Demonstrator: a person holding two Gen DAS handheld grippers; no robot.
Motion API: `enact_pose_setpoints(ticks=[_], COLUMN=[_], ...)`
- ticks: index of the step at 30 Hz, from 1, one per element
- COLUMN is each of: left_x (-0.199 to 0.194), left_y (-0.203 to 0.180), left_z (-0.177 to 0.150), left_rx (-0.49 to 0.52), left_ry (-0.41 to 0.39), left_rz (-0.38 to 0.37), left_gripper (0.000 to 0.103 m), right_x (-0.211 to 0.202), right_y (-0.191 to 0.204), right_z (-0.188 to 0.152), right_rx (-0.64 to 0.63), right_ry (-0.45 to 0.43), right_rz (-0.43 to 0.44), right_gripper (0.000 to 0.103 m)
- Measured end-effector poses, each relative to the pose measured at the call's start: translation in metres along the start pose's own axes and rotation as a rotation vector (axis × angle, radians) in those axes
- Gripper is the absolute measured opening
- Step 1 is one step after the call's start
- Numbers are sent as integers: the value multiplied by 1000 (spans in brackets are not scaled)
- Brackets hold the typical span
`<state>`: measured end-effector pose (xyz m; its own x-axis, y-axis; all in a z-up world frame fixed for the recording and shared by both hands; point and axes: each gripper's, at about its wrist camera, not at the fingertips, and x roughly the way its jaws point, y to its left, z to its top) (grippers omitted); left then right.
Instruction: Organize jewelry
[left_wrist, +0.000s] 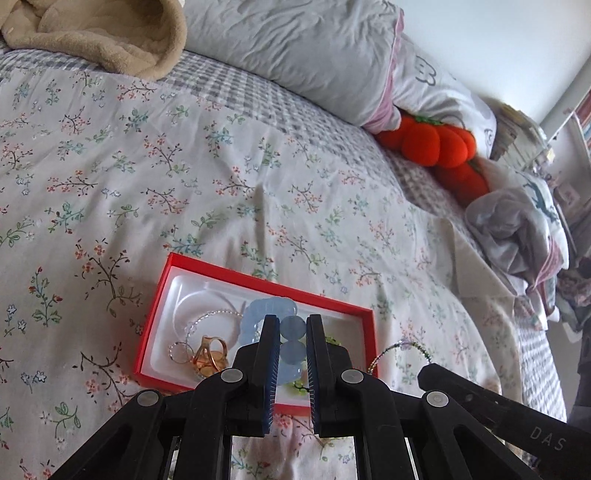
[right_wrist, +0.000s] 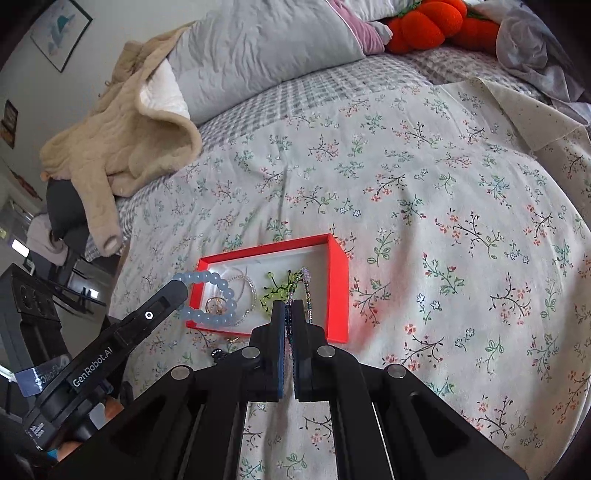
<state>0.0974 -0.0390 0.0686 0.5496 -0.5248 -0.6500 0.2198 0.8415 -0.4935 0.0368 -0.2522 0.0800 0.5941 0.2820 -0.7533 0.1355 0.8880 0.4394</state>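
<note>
Black left gripper (right_wrist: 181, 286) marked "GenRobot.AI" pinches blue bracelet (right_wrist: 218, 295); right gripper (right_wrist: 290, 310) clamps beaded strand (right_wrist: 306, 284)

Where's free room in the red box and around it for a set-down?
Red box: the far strip along its back wall is bare; the near half is crowded with rings, a clear bead strand and green beads. Floral sheet right of and beyond the box is open up to the pillow.

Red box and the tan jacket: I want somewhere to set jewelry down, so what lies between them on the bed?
Right wrist view: only bare bedding lies between the red box and the tan jacket, floral sheet then checked cover.
</note>
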Motion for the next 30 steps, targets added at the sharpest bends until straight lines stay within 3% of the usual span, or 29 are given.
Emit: enact_pose_setpoints(ticks=[11, 20, 25, 30], left_x=[26, 35, 24, 14], left_y=[29, 46, 41, 50], left_z=[8, 10, 9, 8], left_rx=[-10, -31, 7, 9], left_ry=[15, 45, 33, 37], left_rz=[64, 97, 110, 129], left_gripper=[9, 10, 27, 31], right_x=[12, 30, 36, 47], right_y=[2, 25, 37, 50], right_z=[17, 16, 14, 10], right_rx=[9, -42, -69, -86], right_ry=[-36, -14, -7, 10], right_rz=[17, 22, 22, 31], right_gripper=[3, 3, 3, 3])
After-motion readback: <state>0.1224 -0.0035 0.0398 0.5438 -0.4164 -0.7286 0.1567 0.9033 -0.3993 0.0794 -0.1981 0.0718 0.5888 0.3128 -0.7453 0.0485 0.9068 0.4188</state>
